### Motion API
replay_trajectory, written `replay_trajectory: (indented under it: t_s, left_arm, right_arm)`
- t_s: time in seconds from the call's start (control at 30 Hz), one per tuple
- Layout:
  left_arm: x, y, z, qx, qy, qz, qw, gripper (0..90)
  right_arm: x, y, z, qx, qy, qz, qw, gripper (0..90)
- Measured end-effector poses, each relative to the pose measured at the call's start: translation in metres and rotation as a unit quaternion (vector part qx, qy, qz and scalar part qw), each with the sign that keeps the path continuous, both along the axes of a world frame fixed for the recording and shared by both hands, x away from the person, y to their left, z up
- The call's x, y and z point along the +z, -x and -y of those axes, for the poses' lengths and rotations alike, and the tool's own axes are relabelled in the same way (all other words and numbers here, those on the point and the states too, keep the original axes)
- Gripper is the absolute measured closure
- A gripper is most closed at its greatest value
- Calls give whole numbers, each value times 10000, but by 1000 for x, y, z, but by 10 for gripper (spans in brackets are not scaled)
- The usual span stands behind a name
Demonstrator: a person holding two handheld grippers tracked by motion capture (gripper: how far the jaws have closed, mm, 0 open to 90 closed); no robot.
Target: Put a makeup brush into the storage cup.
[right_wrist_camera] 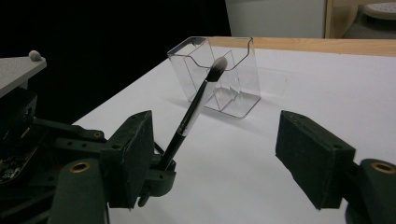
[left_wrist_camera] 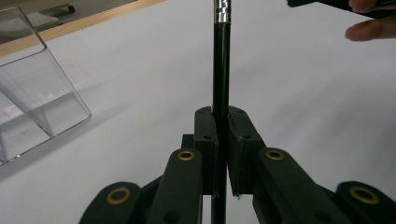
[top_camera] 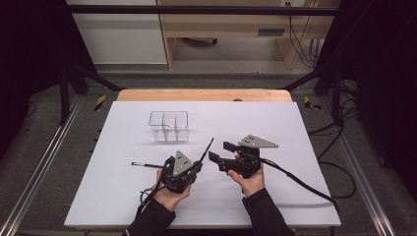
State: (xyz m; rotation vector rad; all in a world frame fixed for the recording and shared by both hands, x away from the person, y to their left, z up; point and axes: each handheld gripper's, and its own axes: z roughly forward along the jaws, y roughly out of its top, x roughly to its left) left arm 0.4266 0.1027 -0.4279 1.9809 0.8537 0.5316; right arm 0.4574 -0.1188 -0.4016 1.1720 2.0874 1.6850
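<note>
My left gripper point(left_wrist_camera: 222, 126) is shut on the black handle of a makeup brush point(left_wrist_camera: 221, 70), which rises straight out of the jaws to a silver ferrule. In the high view the left gripper point(top_camera: 196, 166) sits near the table's front middle and the brush point(top_camera: 206, 150) slants up and to the right. In the right gripper view, the brush point(right_wrist_camera: 194, 109) ends in a pale bristle tip in front of a clear divided organizer point(right_wrist_camera: 233, 88). My right gripper point(right_wrist_camera: 219, 144) stands open with nothing between its pads, just right of the left gripper point(right_wrist_camera: 154, 175); from above the right gripper point(top_camera: 220, 151) faces left.
The clear organizer point(top_camera: 168, 125) stands on the white table top point(top_camera: 275, 128), beyond the left gripper. A second thin black stick point(top_camera: 146, 164) lies flat on the table left of the left gripper. Cables trail off to the right. A wooden table edge point(top_camera: 204, 95) runs along the back.
</note>
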Motion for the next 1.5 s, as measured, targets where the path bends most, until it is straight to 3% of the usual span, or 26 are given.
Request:
replay_trajectory:
  t_s: [0.83,1.5]
  left_arm:
    - [-2,3,12,86,149,-90,9998,831]
    - [0,8,18,86,267,-95,9996,830]
  right_arm:
    - [-5,-2,-5,-111,-356,-196,9991,547]
    - [-5,-3,-7,-26,-581,-361,9977,731]
